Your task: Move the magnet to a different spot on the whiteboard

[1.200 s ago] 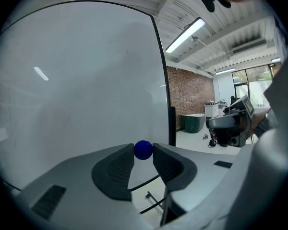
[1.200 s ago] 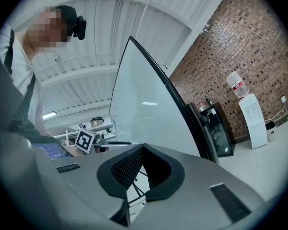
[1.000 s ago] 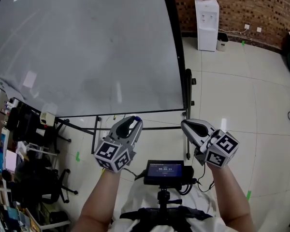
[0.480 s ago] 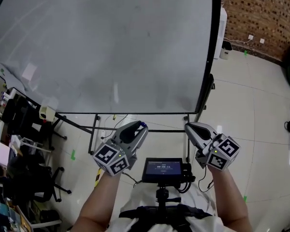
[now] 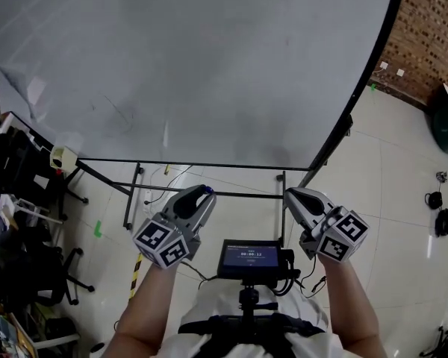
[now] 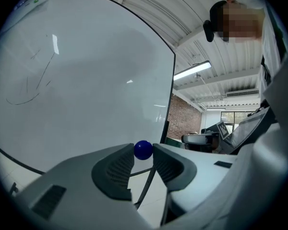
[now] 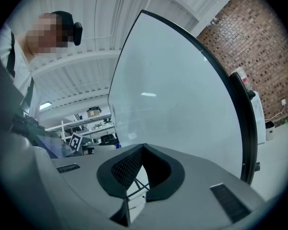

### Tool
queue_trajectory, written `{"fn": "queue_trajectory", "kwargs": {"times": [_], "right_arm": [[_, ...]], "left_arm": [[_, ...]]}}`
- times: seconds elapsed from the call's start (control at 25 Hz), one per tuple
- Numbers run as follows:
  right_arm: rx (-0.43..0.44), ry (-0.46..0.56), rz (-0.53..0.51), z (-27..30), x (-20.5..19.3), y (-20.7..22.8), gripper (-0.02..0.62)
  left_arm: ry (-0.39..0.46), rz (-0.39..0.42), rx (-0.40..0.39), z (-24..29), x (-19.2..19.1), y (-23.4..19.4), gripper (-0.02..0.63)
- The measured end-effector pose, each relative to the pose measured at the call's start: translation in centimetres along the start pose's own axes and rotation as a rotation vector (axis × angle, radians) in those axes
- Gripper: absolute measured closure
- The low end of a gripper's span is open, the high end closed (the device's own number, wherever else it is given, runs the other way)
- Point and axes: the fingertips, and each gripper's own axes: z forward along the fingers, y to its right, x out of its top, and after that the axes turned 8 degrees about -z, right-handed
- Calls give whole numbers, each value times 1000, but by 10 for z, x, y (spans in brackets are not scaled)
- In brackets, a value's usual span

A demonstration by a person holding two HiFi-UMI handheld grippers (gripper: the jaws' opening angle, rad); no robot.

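Note:
A large whiteboard on a black stand fills the head view; it also shows in the left gripper view as the whiteboard and in the right gripper view as the whiteboard. A small blue ball magnet sits pinched between the tips of my left gripper, a little short of the board. In the head view the left gripper points at the board's lower edge, with the magnet at its tip. My right gripper is held level beside it. Its jaws meet at the tips, right gripper, with nothing between them.
Black stand legs and a crossbar run under the board. Office chairs and clutter stand at the left. A brick wall rises at the right above the tiled floor. A small screen sits at my chest.
The board's right edge has slid right in the head view and the water dispenser has left the picture. Both grippers stay before my body, the left still pinching the magnet.

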Motion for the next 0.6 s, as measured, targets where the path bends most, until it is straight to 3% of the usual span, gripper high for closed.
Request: {"fn": "queue_trajectory", "kwargs": {"times": [0.6], "right_arm": [[5, -2, -8, 31, -7, -43, 563]], "left_arm": [[4, 7, -23, -43, -1, -12, 468]]}}
